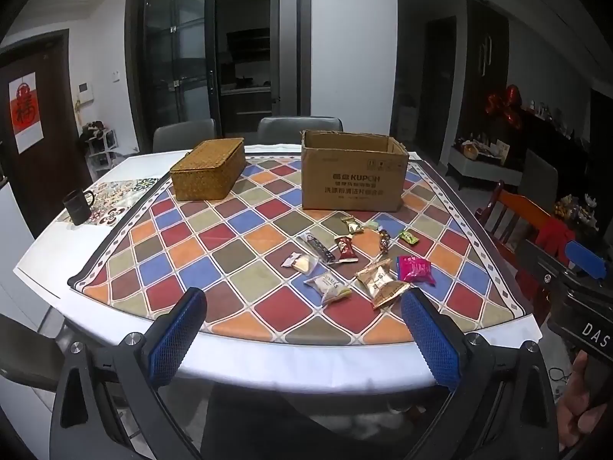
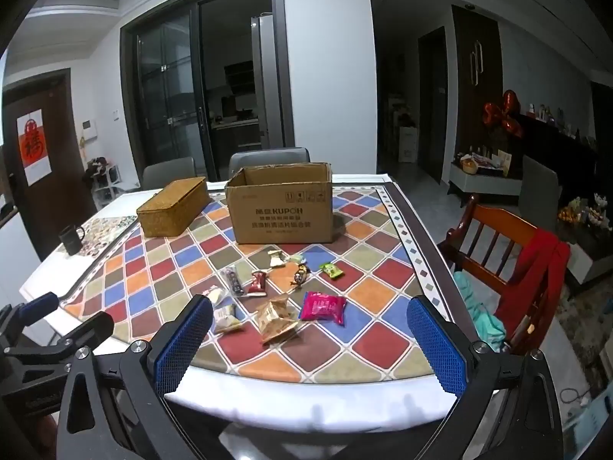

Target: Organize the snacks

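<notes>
Loose snacks (image 2: 279,287) scattered on the near right part of the table (image 1: 57,260), just in front of the open cardboard box (image 2: 281,203); woven basket (image 2: 172,207) off to the far left, lid on. Both sets of fingers spread wide, holding nothing: left gripper (image 1: 306,339), right gripper (image 2: 310,345). Probably best to start with the pink packet (image 2: 322,306) nearest the right gripper. Come in low, pinch across the flat middle, go easy on crinkly wrappers, then drop into the box.
</notes>
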Demonstrator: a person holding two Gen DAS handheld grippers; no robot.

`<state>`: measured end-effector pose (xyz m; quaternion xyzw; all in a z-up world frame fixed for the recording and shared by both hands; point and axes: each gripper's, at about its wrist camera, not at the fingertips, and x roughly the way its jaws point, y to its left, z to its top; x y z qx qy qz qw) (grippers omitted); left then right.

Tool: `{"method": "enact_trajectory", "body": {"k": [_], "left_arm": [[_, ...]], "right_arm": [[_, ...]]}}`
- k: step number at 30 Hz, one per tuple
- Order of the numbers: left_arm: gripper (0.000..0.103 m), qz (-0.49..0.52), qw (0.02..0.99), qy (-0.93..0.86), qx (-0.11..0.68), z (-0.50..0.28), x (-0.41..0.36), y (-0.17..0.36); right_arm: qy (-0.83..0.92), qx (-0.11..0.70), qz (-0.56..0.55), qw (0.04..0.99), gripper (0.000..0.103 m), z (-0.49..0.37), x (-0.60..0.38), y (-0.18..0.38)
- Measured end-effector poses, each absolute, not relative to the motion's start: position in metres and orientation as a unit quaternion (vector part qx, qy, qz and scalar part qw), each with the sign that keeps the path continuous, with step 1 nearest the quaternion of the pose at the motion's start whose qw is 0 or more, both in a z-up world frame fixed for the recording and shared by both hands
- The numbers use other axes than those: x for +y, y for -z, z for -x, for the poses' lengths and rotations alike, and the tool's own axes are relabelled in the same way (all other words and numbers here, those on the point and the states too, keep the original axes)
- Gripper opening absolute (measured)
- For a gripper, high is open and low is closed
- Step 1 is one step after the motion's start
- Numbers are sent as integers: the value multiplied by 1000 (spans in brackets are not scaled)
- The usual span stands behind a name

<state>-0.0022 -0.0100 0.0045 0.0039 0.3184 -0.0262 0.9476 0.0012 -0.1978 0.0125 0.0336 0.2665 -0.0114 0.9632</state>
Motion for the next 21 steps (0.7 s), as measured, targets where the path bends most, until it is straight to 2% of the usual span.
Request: {"method": "enact_trajectory", "body": {"k": [21], "left_arm": [[103,-5,948,27,316,1,-10,-6]], "right_arm": [[14,263,-26,964,103,-1,-197,-16]]}}
